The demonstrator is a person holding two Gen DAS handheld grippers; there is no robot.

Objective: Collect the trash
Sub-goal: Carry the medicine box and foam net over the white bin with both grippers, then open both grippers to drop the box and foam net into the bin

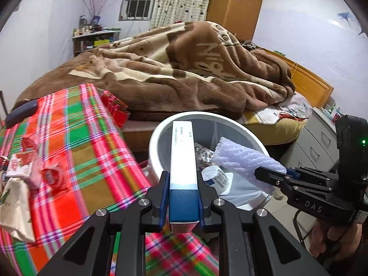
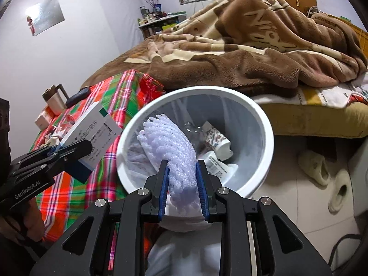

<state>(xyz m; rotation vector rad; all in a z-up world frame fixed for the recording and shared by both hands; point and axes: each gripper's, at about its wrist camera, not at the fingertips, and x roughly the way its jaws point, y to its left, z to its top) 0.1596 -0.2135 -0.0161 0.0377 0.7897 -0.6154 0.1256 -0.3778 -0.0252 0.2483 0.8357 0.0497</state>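
Just ahead of both grippers stands a round white plastic waste bin (image 2: pixel 268 124) lined with a clear bag. In it lie a crumpled printed paper cup (image 2: pixel 218 141), a small white carton with dark print (image 2: pixel 215 163), and clear plastic film.

The left gripper (image 1: pixel 182 184) is clamped on a long white cardboard box with a dark blue end (image 1: pixel 182 154), its far end reaching over the bin's near rim. Small print runs along the box, too fine to read; from the right wrist view, "NAJMA"-like letters show on its edge.

The right gripper (image 2: pixel 182 177) pinches a pale lilac foam mesh sleeve (image 2: pixel 170 142), which arches over the bin's mouth.

The left tool's body reads "GenRobot.AI"; the right's reads "DAS". Left of both, a red, green and orange plaid tablecloth (image 1: pixel 92 138) carries red-and-white wrappers (image 1: pixel 49 176).
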